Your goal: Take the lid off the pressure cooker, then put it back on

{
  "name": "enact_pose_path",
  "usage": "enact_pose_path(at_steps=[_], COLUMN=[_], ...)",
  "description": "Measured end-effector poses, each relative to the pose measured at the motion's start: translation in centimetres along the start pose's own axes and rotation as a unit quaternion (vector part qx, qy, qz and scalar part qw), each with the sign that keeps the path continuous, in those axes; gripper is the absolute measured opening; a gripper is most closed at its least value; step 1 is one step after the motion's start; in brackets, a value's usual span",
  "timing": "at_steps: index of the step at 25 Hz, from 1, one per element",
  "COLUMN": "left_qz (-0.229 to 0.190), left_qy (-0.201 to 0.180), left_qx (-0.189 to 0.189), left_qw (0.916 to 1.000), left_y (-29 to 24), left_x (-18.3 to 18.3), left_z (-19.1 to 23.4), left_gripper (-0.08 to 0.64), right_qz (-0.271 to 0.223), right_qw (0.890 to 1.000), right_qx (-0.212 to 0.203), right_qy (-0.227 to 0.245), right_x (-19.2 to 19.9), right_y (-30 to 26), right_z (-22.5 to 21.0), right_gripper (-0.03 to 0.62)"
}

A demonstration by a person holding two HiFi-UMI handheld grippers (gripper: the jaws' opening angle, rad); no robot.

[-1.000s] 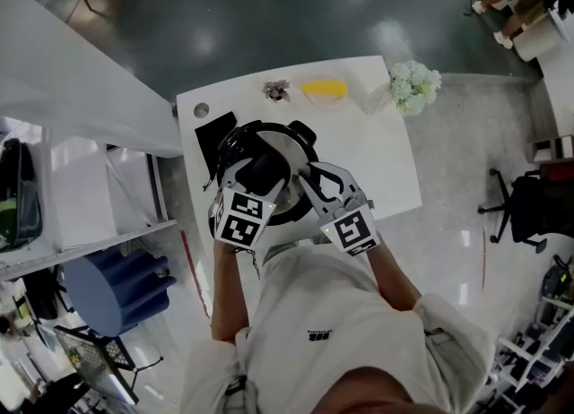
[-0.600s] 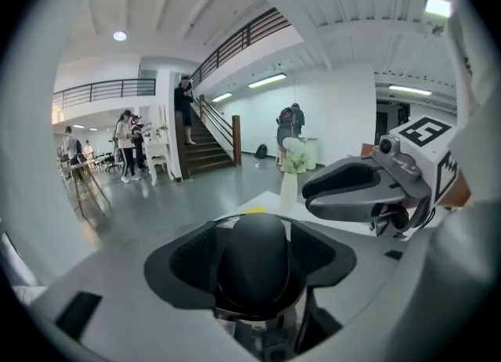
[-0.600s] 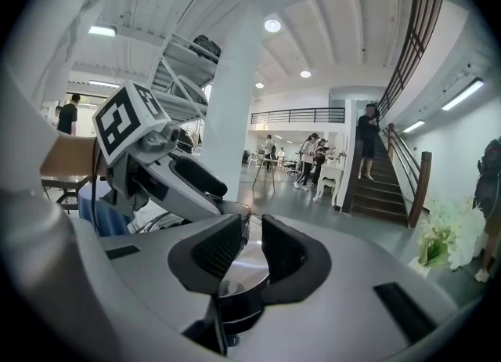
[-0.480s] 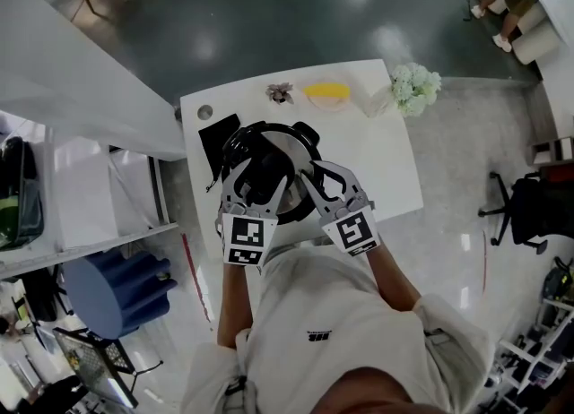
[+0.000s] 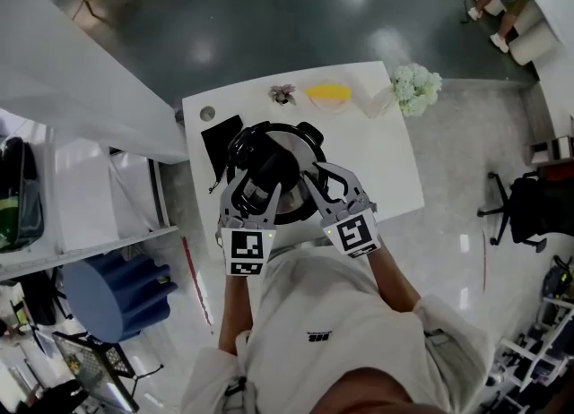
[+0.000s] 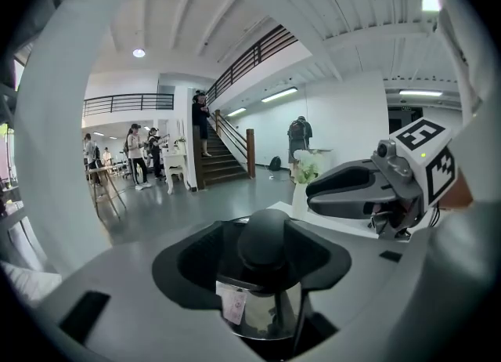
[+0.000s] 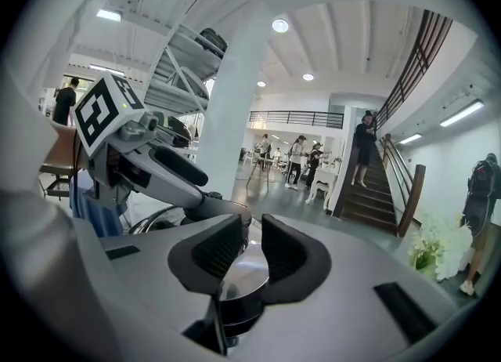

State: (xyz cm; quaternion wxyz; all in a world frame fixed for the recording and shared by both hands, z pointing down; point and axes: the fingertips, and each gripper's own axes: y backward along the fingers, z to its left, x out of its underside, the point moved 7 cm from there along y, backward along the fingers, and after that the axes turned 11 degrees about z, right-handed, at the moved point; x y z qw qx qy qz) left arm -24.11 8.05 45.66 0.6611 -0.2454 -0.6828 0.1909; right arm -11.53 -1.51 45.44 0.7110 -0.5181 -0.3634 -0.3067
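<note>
- I've got the pressure cooker (image 5: 308,149) on the white table (image 5: 377,163), toward its left side, right in front of the person.
- The lid (image 5: 289,140) is on the cooker, so I can't see what's inside.
- My left tongs (image 6: 266,252) have just been closing, and now their black pads sit against both sides of the lid's round black knob (image 6: 266,231).
- My right tongs (image 7: 252,249) are at the cooker's right edge, jaws drawn close with only a slim gap. Shiny metal shows through it, and I can't tell whether they pinch anything.
- Along the table's far edge I see a yellow thing (image 5: 325,92) and a bunch of white flowers (image 5: 414,87), well apart from the cooker.
</note>
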Motion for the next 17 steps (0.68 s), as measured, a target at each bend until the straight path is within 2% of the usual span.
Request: enact_pose_path(at_steps=[7,11,14,17], left_qz=[-0.008,-0.008,-0.011,-0.016], left_qy=[-0.003,-0.004,-0.004,-0.007], left_qx=[0.015,0.023,0.025,0.026], left_qw=[0.9998,0.9997,0.9996,0.9995], left_y=[0.3,0.5,0.5,0.6], left_x=[0.4,0.8,1.0,1.0], left_z=[0.4,0.7,0.9,1.1], left_gripper=[0.247,0.245,0.242,0.239], right_qz=[0.011,0.0,0.013,0.012], right_qw=[1.0,1.0,1.0,1.0], right_qx=[0.003,0.007,0.01,0.011], right_qy=[-0.003,0.022,0.004,0.005], right_x=[-0.4,-0.4,-0.8,-1.1], right_y=[-0.1,-0.4,-0.3,-0.4], right_z=[1.1,1.4,1.7,1.8], right_gripper=[0.084,0.084,0.084,0.084])
